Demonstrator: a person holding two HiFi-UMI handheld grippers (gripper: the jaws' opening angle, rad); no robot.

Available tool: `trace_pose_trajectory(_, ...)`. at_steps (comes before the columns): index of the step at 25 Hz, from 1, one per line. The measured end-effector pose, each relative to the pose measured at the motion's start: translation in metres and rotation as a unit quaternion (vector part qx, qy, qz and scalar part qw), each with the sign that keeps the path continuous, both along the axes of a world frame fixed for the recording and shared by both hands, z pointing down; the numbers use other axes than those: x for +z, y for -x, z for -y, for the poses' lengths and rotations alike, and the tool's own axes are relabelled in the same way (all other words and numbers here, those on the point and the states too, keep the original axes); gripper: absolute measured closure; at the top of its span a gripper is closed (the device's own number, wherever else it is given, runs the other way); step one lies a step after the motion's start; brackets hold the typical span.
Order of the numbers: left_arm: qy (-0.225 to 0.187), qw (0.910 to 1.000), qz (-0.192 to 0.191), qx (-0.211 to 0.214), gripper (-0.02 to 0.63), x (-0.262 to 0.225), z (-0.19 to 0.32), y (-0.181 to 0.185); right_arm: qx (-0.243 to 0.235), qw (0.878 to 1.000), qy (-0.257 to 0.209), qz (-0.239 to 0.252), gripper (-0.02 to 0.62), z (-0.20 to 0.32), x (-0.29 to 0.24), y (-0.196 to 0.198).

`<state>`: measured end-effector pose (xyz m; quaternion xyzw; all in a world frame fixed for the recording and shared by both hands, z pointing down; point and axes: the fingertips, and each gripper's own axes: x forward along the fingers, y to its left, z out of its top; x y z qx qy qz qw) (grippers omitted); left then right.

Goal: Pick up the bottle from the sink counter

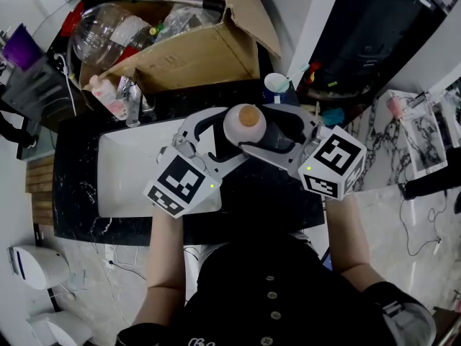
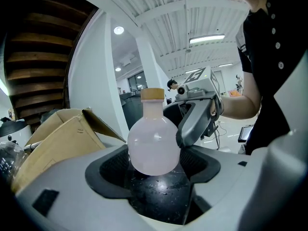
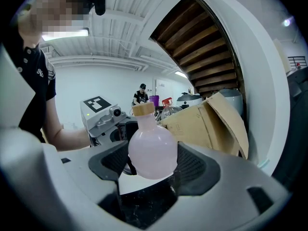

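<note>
Left claw (image 2: 154,153) is clenched on the bottle (image 2: 153,146). Its two dark pads press the round belly from either side, as I read it in the left gripper view. Right claw (image 3: 153,155) is clenched on that same bottle from the opposite side, with pads against the glass left and right in the right gripper view. So both of my claws hold one thing between them.

The bottle is a pale pink, round-bodied flask with a short neck and a tan cap (image 2: 152,94). It stands upright, cap up. In the head view it sits between the two sets of jaws, over the right end of the white sink (image 1: 130,171). The black speckled counter (image 1: 79,186) shows under its base in both gripper views.

One jaw of the right claw lies against the bottle's right flank in the left gripper view — close alongside my left pad.

Behind the sink, an open cardboard box (image 1: 194,56) stuffed with clear plastic bottles rests on the counter. A large clear jug (image 1: 108,31) leans at its left edge — well apart from the claws.
</note>
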<state>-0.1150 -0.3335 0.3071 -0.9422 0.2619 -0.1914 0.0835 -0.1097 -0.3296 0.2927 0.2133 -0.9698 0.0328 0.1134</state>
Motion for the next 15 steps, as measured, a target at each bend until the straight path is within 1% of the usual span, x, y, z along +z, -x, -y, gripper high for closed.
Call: trace_pose_trajectory(15,0.001,1.0000,-0.005,-0.001,0.256,-0.0007,-0.0007,0.0003,0.002,1.000,-0.002,0.001,0.272,-0.0008,-0.0011,0.0003)
